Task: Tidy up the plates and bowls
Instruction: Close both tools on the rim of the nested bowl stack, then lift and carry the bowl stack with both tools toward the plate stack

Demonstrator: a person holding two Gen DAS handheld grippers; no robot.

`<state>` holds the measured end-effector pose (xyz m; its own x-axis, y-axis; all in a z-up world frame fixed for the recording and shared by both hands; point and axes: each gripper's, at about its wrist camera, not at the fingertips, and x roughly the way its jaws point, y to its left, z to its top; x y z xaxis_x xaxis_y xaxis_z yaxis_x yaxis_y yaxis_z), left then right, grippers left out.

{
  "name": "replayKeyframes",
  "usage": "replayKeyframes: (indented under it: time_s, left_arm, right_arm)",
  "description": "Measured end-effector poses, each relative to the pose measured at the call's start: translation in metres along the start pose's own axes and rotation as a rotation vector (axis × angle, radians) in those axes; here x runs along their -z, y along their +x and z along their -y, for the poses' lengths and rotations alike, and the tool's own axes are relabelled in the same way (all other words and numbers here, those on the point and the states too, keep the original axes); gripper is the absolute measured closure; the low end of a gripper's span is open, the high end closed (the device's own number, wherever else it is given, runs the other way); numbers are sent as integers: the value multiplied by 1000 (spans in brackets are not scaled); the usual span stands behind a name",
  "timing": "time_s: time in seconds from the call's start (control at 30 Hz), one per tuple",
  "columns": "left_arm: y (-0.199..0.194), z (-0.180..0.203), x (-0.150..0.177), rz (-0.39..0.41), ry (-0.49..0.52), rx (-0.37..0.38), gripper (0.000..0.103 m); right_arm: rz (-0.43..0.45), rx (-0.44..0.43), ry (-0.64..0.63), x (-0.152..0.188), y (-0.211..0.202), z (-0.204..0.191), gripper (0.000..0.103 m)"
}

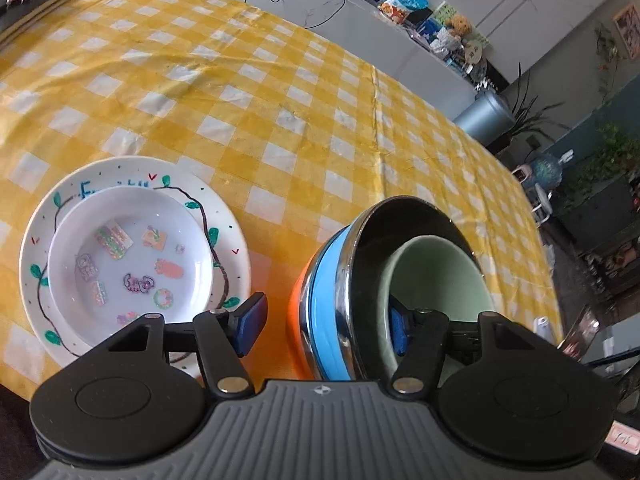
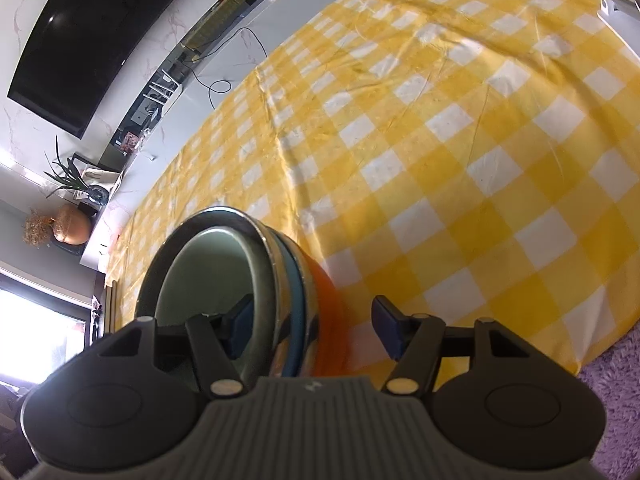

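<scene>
A nested stack of bowls (image 1: pixel 332 312) sits between the fingers of both grippers: an orange bowl outside, a blue one, a steel one, and a pale green bowl (image 1: pixel 440 276) innermost. My left gripper (image 1: pixel 326 324) is open, its jaws straddling the stack's near wall, the right finger inside the green bowl. My right gripper (image 2: pixel 310 330) is open and straddles the stack (image 2: pixel 296 300) from the other side, its left finger inside the green bowl (image 2: pixel 204 272). A small white sticker plate (image 1: pixel 132 260) rests on a larger painted white plate (image 1: pixel 224 216) to the left.
The table wears a yellow and white checked cloth (image 1: pixel 280 100). Dark notebooks with a clip (image 1: pixel 28 0) lie at the far left corner. A white object (image 2: pixel 618 10) sits at the table's far right. A purple rug (image 2: pixel 608 376) lies below the table edge.
</scene>
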<state>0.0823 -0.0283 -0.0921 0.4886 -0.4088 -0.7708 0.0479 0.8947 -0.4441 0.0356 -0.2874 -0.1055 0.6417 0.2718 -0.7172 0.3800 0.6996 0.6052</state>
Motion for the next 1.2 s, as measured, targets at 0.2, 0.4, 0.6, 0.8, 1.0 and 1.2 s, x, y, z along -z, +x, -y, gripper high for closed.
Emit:
replayKeyframes:
  time_s: [0.2, 0.4, 0.6, 0.8, 1.0, 1.2]
  left_arm:
    - [-5, 36, 4, 25, 253, -156, 32]
    - [-10, 43, 7, 40, 310, -188, 34]
    - [-2, 26, -6, -19, 188, -90, 38]
    - [12, -2, -8, -107, -1, 41, 38]
    - [18, -13, -12, -126, -74, 96, 44]
    - [19, -12, -13, -123, -62, 94, 44]
  right_arm:
    - [64, 55, -69, -7, -7, -9, 40]
    - [51, 55, -87, -8, -4, -8, 40]
    - [14, 31, -59, -7, 4, -4, 40]
    - [-48, -4, 27, -9, 11, 7, 40]
    - [-78, -39, 83, -8, 12, 12, 43]
    - [-89, -54, 79, -7, 11, 7, 56]
